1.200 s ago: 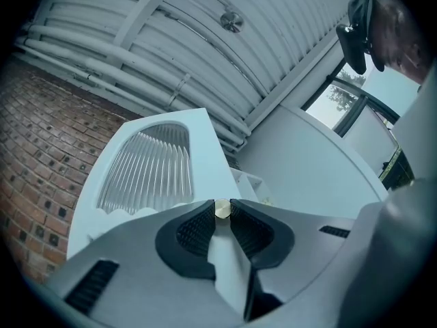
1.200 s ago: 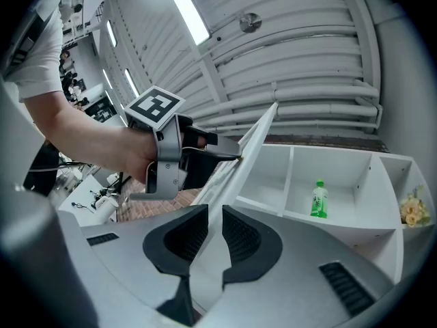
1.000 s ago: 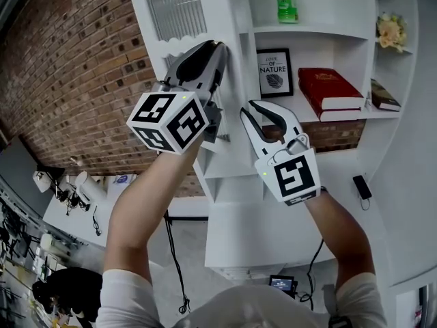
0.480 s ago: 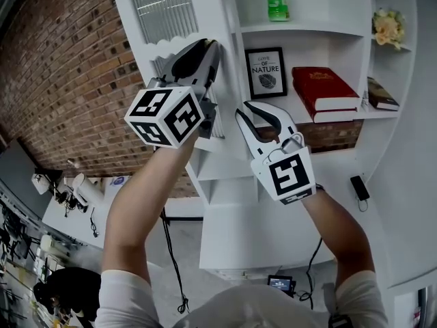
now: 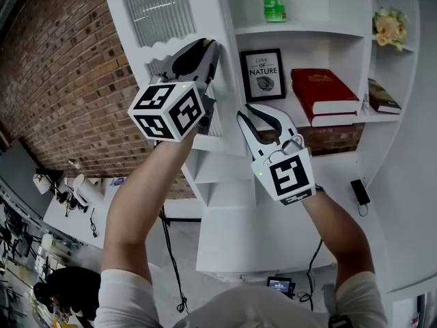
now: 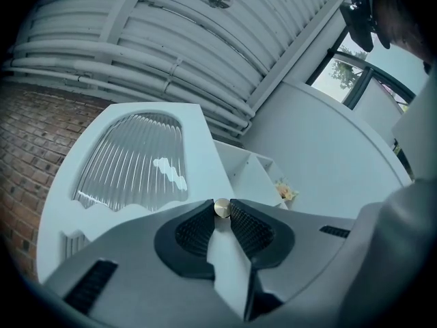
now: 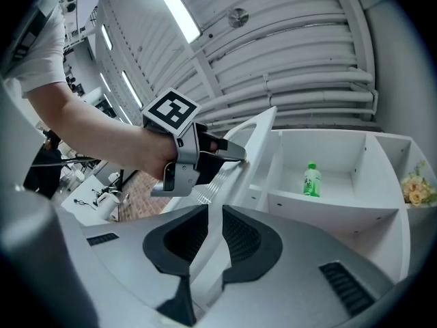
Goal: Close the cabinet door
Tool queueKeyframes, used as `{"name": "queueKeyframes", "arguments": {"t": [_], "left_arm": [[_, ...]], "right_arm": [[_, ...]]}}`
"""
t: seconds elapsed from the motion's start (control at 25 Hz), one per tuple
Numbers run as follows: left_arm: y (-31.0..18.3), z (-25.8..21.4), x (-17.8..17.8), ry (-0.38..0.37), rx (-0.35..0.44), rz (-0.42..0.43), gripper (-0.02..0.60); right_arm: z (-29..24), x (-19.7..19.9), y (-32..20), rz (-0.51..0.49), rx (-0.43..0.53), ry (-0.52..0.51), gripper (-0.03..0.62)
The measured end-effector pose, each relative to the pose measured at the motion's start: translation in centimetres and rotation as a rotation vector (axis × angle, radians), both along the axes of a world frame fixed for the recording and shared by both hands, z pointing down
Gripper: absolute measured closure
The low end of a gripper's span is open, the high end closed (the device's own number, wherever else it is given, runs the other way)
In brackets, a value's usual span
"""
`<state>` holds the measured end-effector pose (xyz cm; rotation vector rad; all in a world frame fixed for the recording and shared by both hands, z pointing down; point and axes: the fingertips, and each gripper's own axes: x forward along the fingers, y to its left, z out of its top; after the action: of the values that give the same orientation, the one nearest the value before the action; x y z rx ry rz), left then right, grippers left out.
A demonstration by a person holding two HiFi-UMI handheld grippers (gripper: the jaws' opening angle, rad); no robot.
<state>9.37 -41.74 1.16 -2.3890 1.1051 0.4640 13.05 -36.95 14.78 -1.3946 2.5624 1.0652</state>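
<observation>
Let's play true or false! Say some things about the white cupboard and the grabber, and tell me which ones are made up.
1. The left gripper pinches the small round knob on the cabinet door. True.
2. The bottle on the top shelf is red. False: it is green.
3. A red book lies on the shelf beside the framed picture. True.
4. The cabinet door is fully shut. False: it stands open, and the shelves show.
</observation>
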Motion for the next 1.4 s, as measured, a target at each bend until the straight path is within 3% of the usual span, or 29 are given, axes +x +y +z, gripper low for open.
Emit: {"name": "queueKeyframes", "arguments": {"t": [1.4], "left_arm": [[-7.0,-0.2,2.9,-0.066,-0.054,-0.086,0.506]], "right_arm": [[0.9,3.9,-3.0,0.057,-0.015,-0.002,0.520]]}}
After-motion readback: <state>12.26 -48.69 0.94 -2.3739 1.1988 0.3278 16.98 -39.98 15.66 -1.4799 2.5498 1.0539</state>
